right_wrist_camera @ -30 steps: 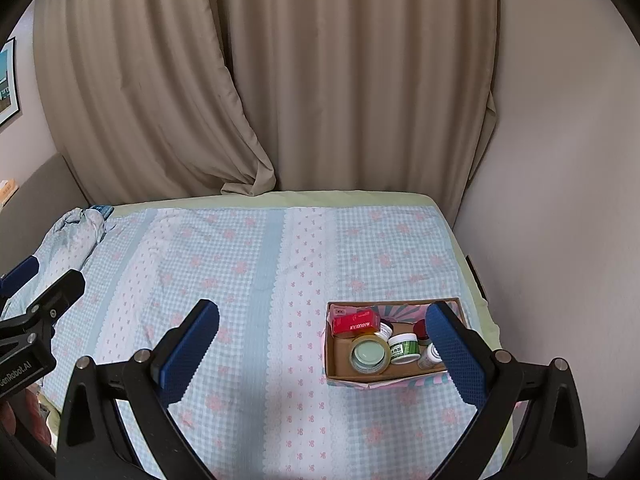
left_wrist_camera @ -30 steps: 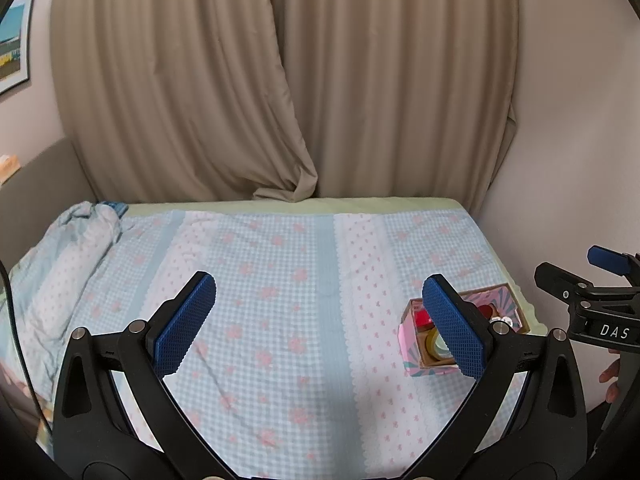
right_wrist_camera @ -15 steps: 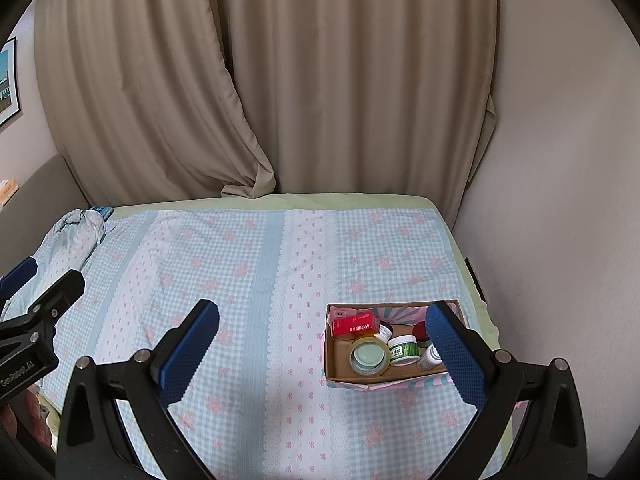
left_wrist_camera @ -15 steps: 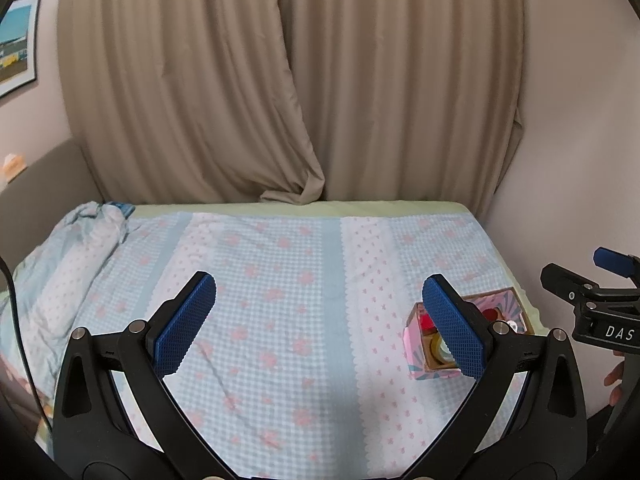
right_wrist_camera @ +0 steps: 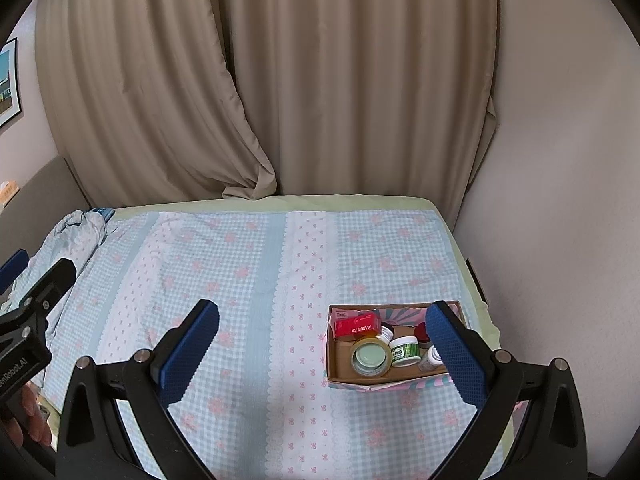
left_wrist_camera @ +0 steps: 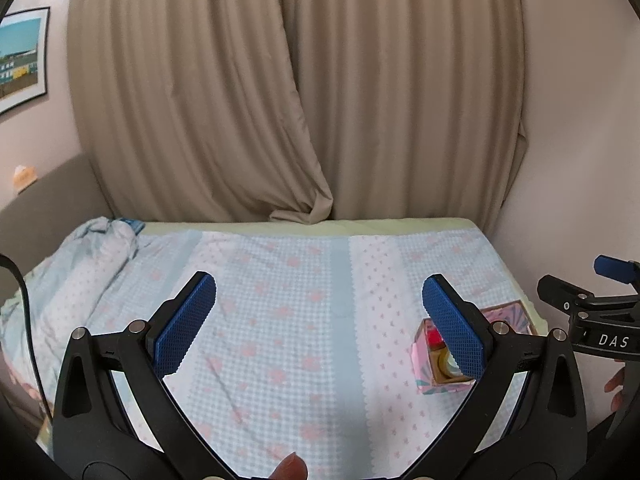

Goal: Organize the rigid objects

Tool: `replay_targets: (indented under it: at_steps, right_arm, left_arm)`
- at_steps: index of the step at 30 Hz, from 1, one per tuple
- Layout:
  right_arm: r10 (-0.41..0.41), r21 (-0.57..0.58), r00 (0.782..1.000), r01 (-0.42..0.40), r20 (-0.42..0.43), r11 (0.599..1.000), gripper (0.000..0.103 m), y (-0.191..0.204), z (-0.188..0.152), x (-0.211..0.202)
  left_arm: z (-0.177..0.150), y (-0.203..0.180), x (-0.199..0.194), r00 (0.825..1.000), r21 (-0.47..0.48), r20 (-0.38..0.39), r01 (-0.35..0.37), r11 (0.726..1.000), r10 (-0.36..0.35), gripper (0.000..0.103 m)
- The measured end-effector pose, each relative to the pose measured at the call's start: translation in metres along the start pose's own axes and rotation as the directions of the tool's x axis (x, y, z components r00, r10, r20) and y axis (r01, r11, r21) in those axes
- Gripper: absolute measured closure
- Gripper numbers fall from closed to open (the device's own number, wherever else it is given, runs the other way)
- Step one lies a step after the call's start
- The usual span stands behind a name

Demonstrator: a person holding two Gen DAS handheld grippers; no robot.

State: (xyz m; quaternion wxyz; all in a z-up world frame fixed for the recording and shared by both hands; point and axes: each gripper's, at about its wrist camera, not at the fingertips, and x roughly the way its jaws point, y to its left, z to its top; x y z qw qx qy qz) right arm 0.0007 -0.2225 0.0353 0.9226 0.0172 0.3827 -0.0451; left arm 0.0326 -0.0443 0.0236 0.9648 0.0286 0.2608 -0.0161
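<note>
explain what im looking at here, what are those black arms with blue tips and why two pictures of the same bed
There is no robot here. A person holds a hand-held gripper in each hand, and each has a wide-angle camera looking forward along its two fingers. So one picture comes from the left gripper and the other from the right gripper. The black arms are the fingers; the blue parts are textured grip pads.

Both sets of jaws stand wide open and hold nothing.

Both cameras look at a bed with a blue checked, pink-flowered sheet, beige curtains behind it. On the sheet, near the wall, sits an open cardboard box with pink patterned sides. It holds a red carton, a roll of tape, and a few small jars.
</note>
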Motion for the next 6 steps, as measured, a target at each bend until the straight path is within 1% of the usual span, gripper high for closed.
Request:
replay_targets:
  at_steps: [3,6]
  right_arm:
    - [-0.002,-0.002,1.0,0.002,0.002,1.0,0.0,-0.0001,0.0005,0.0018]
    - [-0.002,-0.003,1.0,0.002,0.002,1.0,0.0,-0.0003,0.0007,0.0027]
  left_arm:
    - [0.0006,-0.0013,0.0002,0.999,0.014,0.008,-0.038,0.999,0.038,0.0]
    - [-0.0004,-0.0014,-0.001,0.999,0.009,0.02,-0.028,1.0,0.027,0.0]
